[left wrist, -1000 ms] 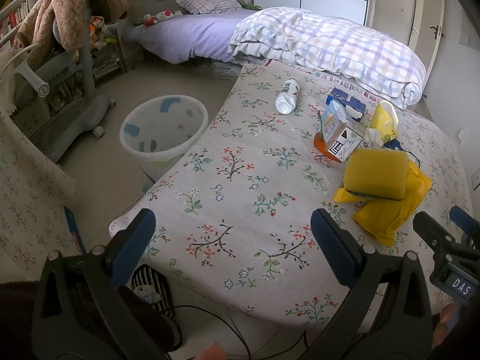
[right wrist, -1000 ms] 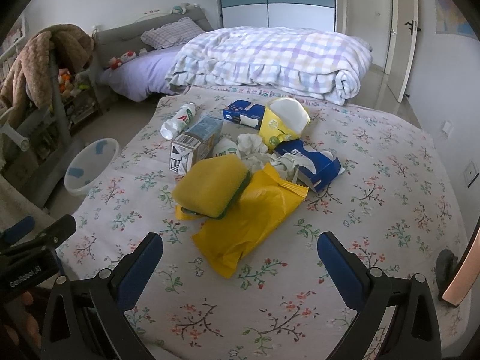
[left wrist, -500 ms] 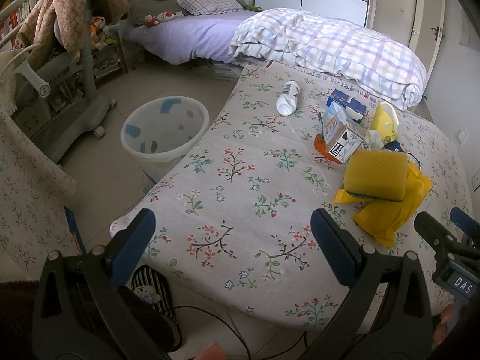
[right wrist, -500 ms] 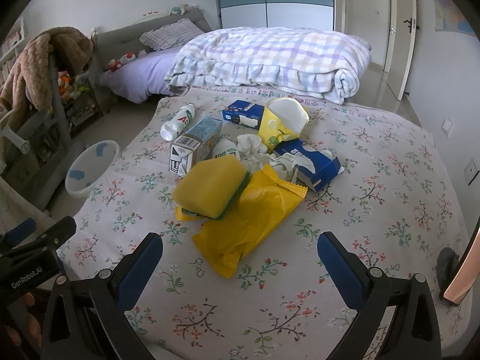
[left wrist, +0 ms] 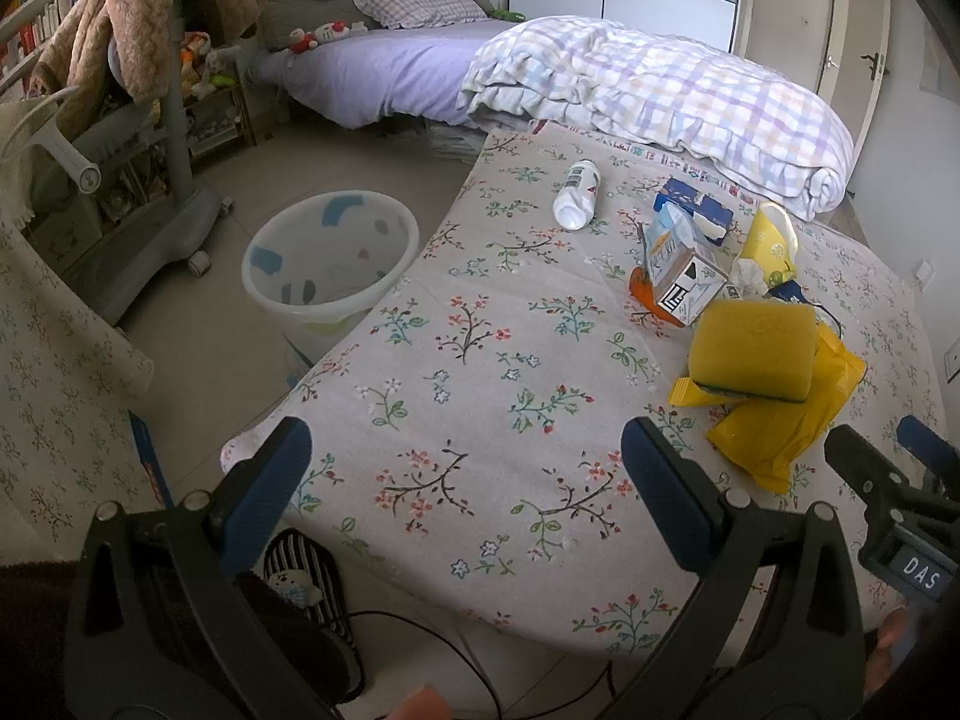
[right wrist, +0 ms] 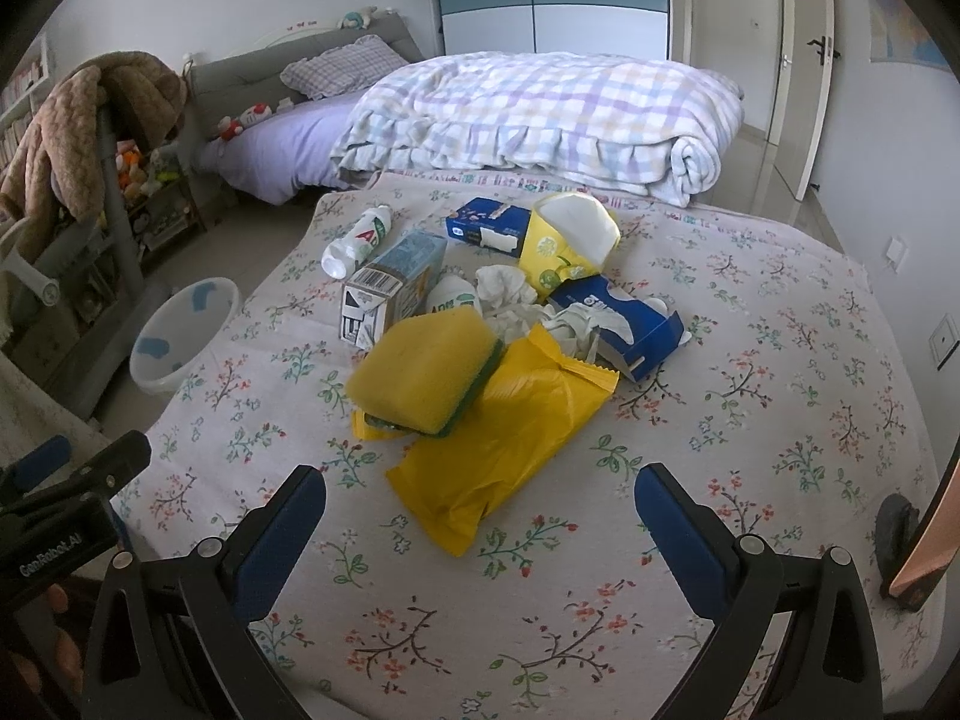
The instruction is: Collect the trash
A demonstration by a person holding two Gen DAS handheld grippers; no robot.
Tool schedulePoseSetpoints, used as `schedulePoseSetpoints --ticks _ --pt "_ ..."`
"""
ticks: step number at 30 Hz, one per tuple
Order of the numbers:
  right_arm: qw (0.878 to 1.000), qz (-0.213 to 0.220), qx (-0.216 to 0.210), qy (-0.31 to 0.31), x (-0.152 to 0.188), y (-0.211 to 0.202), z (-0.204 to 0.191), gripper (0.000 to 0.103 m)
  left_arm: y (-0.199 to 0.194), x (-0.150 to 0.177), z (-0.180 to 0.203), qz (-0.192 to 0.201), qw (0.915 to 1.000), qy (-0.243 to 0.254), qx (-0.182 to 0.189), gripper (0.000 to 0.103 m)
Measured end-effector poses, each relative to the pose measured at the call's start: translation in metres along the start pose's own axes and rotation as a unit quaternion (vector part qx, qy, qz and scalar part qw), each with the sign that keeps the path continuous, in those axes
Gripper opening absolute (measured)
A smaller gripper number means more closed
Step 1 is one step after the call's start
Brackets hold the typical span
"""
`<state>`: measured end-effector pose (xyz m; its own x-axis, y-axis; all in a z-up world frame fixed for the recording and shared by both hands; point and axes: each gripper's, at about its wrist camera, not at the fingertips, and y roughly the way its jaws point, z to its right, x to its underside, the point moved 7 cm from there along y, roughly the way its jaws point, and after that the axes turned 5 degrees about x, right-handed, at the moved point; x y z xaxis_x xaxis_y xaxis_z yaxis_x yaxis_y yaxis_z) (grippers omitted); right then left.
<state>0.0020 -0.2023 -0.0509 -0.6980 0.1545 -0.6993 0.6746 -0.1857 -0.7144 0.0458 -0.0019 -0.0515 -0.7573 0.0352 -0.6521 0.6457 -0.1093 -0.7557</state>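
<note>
Both grippers, left [left wrist: 465, 459] and right [right wrist: 480, 501], were spread wide and empty above the cloth [right wrist: 780, 420]; sponge [right wrist: 423, 375] lay on yellow bag [right wrist: 510, 450]; bin [left wrist: 330, 255] stood beside.

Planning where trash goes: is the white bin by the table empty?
Apparently empty: the bin shows only its translucent, patterned inner wall and bare bottom.

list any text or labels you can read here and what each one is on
"DAS": right gripper, on its side plate.
"GenRobot.AI": left gripper, on its side plate.
"A", large red letter: white bottle.
Print on the milk carton and blue tissue boxes: too small or blurred to read.
</note>
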Motion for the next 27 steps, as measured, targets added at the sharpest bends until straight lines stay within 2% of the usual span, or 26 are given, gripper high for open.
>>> schedulePoseSetpoints --ticks 27 --pt "1.000 0.002 0.000 0.001 0.0009 0.0008 -0.0018 0.103 -0.0003 -0.0001 -0.0014 0.001 1.0000 0.000 0.000 0.103"
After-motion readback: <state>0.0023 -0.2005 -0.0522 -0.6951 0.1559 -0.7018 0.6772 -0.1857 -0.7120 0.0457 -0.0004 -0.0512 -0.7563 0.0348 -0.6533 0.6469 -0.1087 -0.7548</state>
